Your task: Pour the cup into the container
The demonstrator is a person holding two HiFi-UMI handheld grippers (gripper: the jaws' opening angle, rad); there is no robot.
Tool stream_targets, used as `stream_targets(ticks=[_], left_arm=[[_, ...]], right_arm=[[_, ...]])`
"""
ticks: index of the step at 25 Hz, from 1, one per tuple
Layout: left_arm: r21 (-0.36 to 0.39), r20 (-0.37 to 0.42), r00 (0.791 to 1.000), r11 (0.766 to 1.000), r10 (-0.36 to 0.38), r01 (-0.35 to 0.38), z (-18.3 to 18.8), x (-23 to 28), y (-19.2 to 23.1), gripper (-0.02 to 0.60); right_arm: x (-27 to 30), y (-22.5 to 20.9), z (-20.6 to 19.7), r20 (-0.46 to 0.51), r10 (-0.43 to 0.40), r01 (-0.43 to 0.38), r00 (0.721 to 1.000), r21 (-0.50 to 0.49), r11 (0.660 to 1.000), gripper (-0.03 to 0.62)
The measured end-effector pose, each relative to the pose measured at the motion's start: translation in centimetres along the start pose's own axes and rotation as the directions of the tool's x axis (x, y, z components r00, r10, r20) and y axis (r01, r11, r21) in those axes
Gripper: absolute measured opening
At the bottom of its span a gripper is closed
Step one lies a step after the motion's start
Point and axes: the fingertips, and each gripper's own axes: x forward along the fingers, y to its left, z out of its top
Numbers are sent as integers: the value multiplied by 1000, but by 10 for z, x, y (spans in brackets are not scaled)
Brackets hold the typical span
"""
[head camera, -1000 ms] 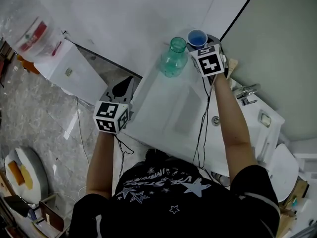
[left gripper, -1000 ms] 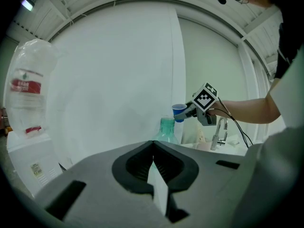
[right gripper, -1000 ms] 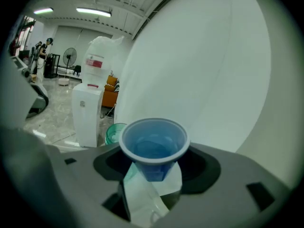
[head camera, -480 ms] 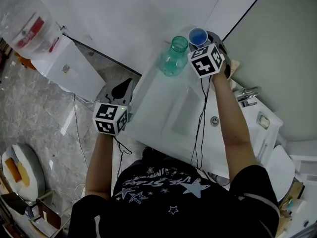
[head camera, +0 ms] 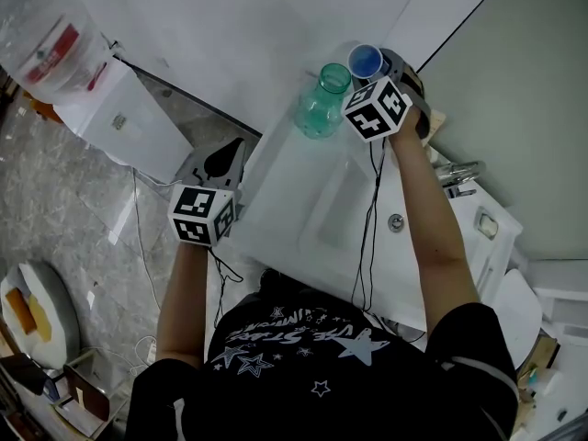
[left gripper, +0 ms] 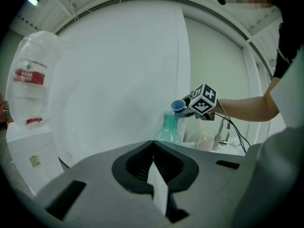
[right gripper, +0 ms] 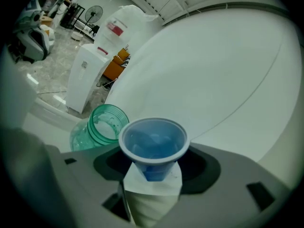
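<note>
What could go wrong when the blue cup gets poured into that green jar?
1. The mouth of the green jar looks no wider than the rim of the blue cup, so the pour may miss and wet the counter.
2. Nothing steadies the jar: the left gripper is shut, empty, away from it; a bump might tip it.
3. The right gripper pinches the cup low, near its base, so it may slip when tilted.

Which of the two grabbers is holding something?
The right hand-held gripper, up beside the green bottle: its jaws clasp the blue cup. The left hand-held gripper has its jaws shut together on nothing.
</note>
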Motion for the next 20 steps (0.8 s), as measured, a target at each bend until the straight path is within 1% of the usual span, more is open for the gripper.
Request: stream_targets(ticks=[9,14,20], left_arm=[[5,-8,1000,1000,-12,12,-2,3,-1,9],[4,-1,1000,1000,-8,8,2,5,2,9],[0,-2,1000,1000,-11,11,0,6,1,9]], right_arm=[[1,-3,4,-10,-32,31,999,-99,995,290],[4,-2,6,-14,-57,53,998,-171,984,288],[6,0,7,-19,-81,74,997,-231,970,290]])
